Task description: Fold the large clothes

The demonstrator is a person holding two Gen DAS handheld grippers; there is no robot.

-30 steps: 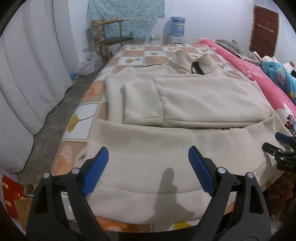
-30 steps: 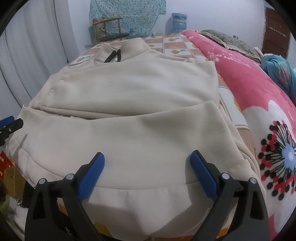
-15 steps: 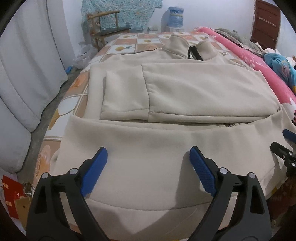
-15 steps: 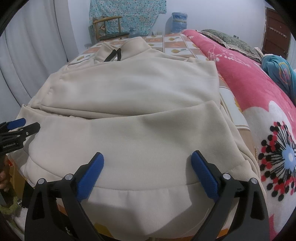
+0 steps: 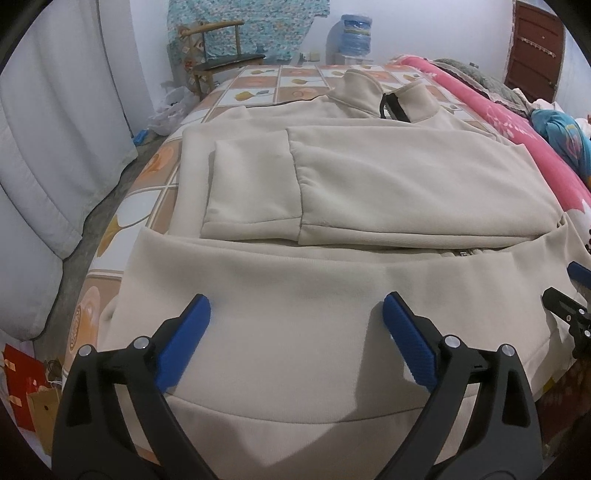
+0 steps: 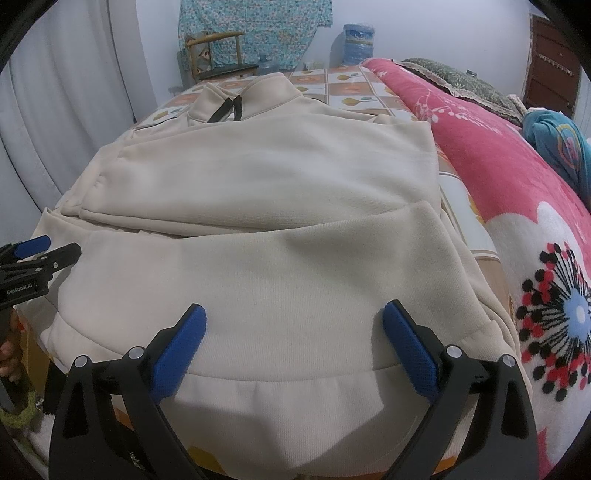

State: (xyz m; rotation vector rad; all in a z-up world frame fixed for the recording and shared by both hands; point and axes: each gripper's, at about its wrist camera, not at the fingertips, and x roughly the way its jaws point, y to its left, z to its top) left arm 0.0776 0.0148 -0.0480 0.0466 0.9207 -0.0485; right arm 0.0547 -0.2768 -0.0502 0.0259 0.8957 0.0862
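Cream fleece is what the two grippers are working over: a large zip-neck sweatshirt (image 5: 388,184) is lying spread flat on a bed, its collar (image 5: 384,99) pointing toward the far wall and its hem (image 5: 295,428) hanging at the near edge. Both sleeves are lying folded in across the chest, one cuff (image 5: 255,192) sitting on the left half, so the sleeve stage is looking finished and the lengthwise fold, hem up to collar, is looking like the step in hand.

Just above the lower body panel the left gripper (image 5: 295,314) is hovering with its jaws opening wide and nothing between the blue pads (image 5: 184,339). Over the right part of the hem the right gripper (image 6: 293,325) is hanging with its jaws spread wide too, empty, no cloth pinched.

Next, by my reading, each gripper is needing to come down onto the hem band, nip both layers near a corner, and carry them together toward the collar so the fold is staying square.

Underneath, a tiled orange-and-white sheet (image 5: 258,77) is covering the bed, a pink floral blanket (image 6: 498,177) is running along the right side, and a wooden chair (image 5: 218,48) and a water bottle (image 5: 354,33) are standing by the far wall
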